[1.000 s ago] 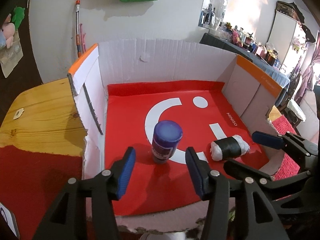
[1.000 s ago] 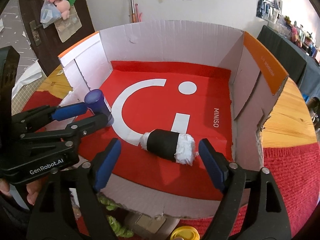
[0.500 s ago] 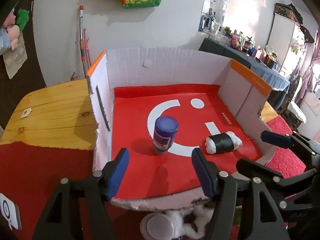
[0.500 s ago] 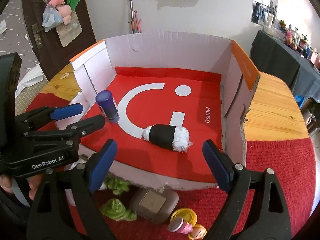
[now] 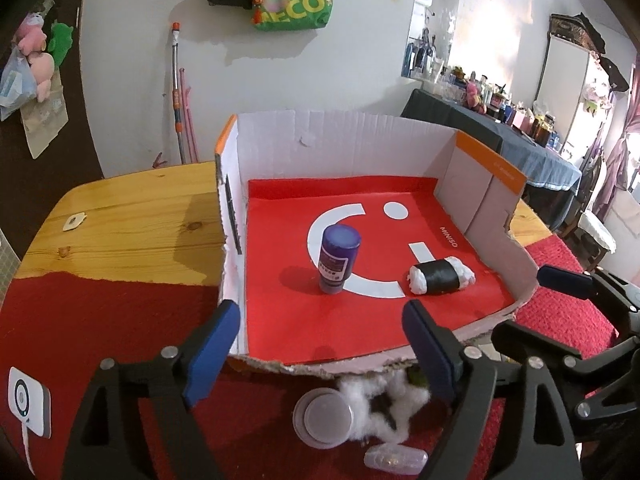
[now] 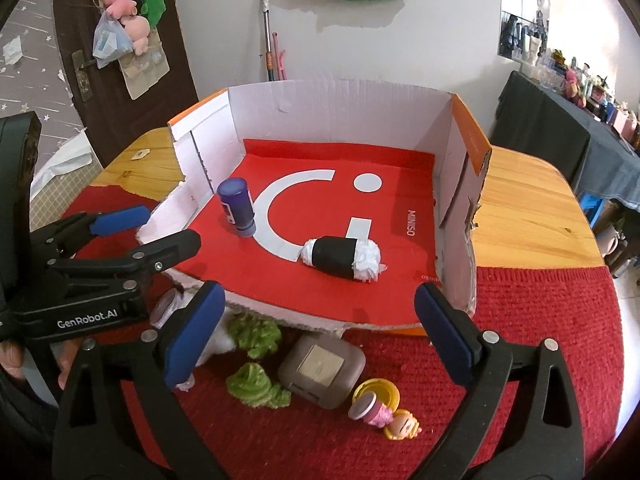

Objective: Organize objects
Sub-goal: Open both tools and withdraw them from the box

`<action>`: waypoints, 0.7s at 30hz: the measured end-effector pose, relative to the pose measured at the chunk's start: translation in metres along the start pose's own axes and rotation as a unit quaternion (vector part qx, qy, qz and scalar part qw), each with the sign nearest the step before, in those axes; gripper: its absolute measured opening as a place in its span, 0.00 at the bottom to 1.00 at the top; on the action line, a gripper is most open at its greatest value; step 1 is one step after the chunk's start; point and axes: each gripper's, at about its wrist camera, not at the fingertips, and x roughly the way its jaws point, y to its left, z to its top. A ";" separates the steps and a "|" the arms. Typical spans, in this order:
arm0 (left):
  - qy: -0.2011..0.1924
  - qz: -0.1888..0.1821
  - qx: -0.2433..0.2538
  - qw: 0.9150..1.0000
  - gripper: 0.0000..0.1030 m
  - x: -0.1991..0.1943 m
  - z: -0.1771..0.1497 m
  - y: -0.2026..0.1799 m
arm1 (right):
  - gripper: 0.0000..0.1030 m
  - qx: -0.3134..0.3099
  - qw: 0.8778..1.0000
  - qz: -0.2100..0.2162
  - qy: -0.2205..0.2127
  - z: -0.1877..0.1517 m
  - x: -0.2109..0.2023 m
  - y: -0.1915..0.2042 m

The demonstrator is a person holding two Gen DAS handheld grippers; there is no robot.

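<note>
"MINISO" on box (image 6: 456, 168) floor; "GenRobot.AI" on left tongs (image 6: 132, 232).

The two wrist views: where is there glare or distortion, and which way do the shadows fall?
Left wrist view: window glare washes out the right edge; the purple bottle casts its shadow leftward. Right wrist view: even light; fisheye bends the cardboard box wall and darkens the corners.
</note>
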 end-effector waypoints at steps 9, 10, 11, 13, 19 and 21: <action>-0.011 0.008 0.001 1.000 0.93 -0.013 -0.008 -0.001 | 0.97 -0.002 1.000 0.000 -0.006 -0.008 -0.012 0.005; -0.012 0.008 0.001 1.000 0.94 -0.014 -0.009 -0.001 | 0.97 -0.002 1.000 0.000 -0.006 -0.008 -0.012 0.005; -0.013 0.009 0.000 1.000 0.95 -0.015 -0.010 -0.001 | 0.97 -0.002 1.000 -0.001 -0.006 -0.008 -0.013 0.005; -0.016 0.009 -0.002 1.000 0.96 -0.018 -0.012 -0.001 | 0.97 -0.002 1.000 -0.001 -0.007 -0.011 -0.015 0.005; -0.020 0.009 -0.002 1.000 0.99 -0.025 -0.017 -0.004 | 0.97 -0.002 1.000 -0.003 -0.011 -0.018 -0.023 0.007; -0.022 0.009 -0.002 1.000 1.00 -0.028 -0.019 -0.005 | 0.97 -0.002 1.000 -0.004 -0.012 -0.020 -0.026 0.008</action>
